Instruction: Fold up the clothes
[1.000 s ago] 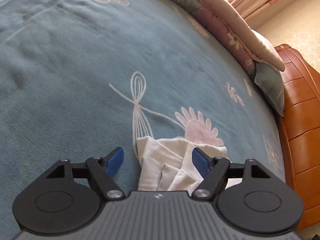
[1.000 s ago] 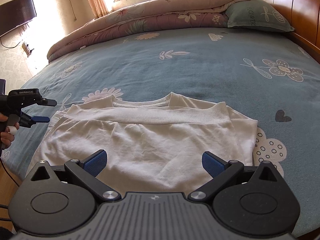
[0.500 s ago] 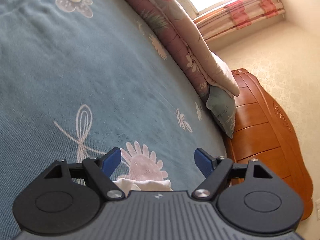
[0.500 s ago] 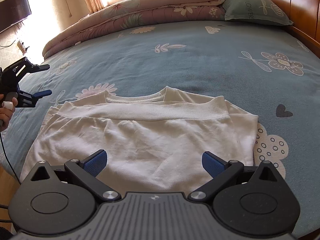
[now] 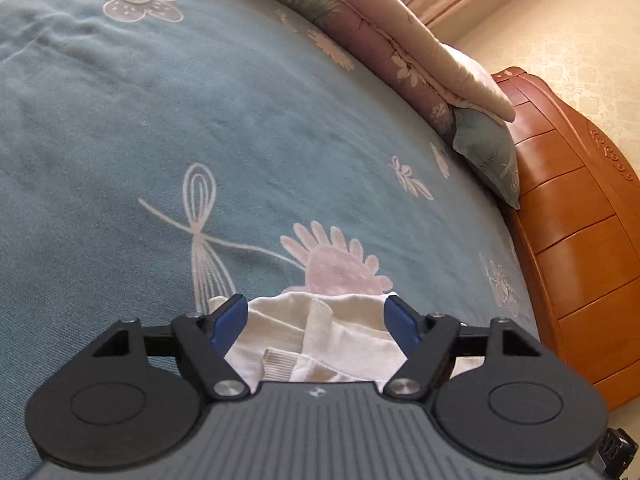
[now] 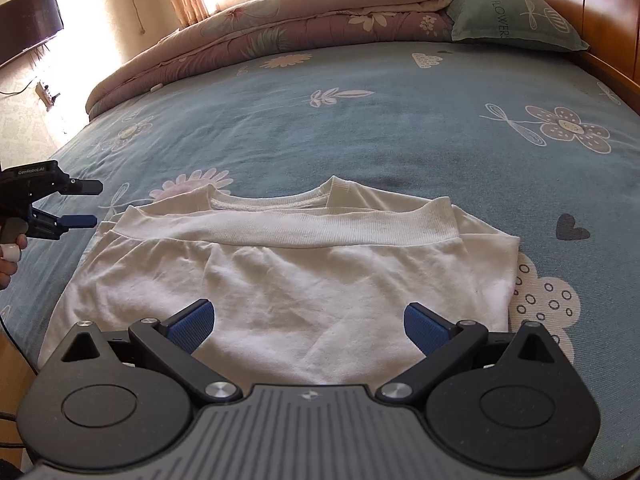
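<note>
A white sweatshirt lies folded on the blue bedspread, its ribbed hem brought up below the collar. My right gripper hovers open over its near edge, nothing between the blue pads. In the right wrist view my left gripper is at the far left, held by a hand, open, just left of the sweatshirt's left corner. The left wrist view shows that same left gripper open above the sweatshirt's corner, with white cloth and a ribbed cuff under the pads, not gripped.
A rolled quilt runs along the far side of the bed, with a green pillow by the wooden headboard. A dark television hangs on the left wall. The bed's near edge drops off at the left.
My left gripper tipped upward off the sweatshirt half a second ago and has come back down over its left corner, still open. The right gripper has hardly moved.
</note>
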